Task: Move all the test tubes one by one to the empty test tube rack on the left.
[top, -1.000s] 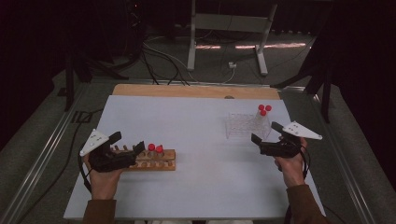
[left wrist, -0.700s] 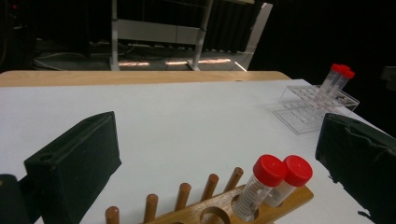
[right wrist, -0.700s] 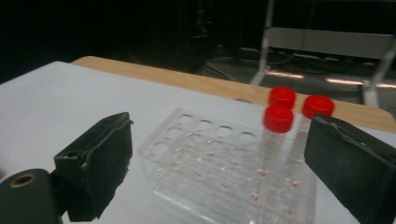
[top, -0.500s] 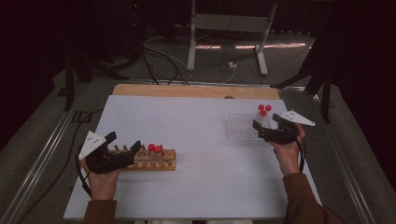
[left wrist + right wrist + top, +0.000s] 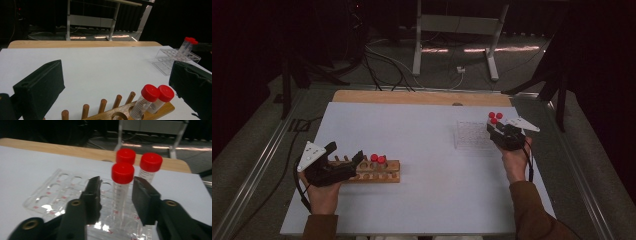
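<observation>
Since the earlier frame the right hand-held gripper (image 5: 493,129) has been carried forward to the clear tube rack (image 5: 473,136) at the far right of the white desk (image 5: 422,200), and its jaws have just been closing; they are now seen narrowed around the nearest red-capped tube (image 5: 122,187), with a slight gap apparently left at each pad, so no firm grip is confirmed. Two further capped tubes (image 5: 151,167) are stood upright just behind it in the same rack. The left hand-held gripper (image 5: 346,162) is held wide open and empty at the wooden peg rack (image 5: 379,171), where two red-capped tubes (image 5: 150,101) are already seated. The step in hand is judged to be the pick-up of a tube for transfer. Next, the closure should be completed and the tube lifted straight up, clear of its neighbours.
</observation>
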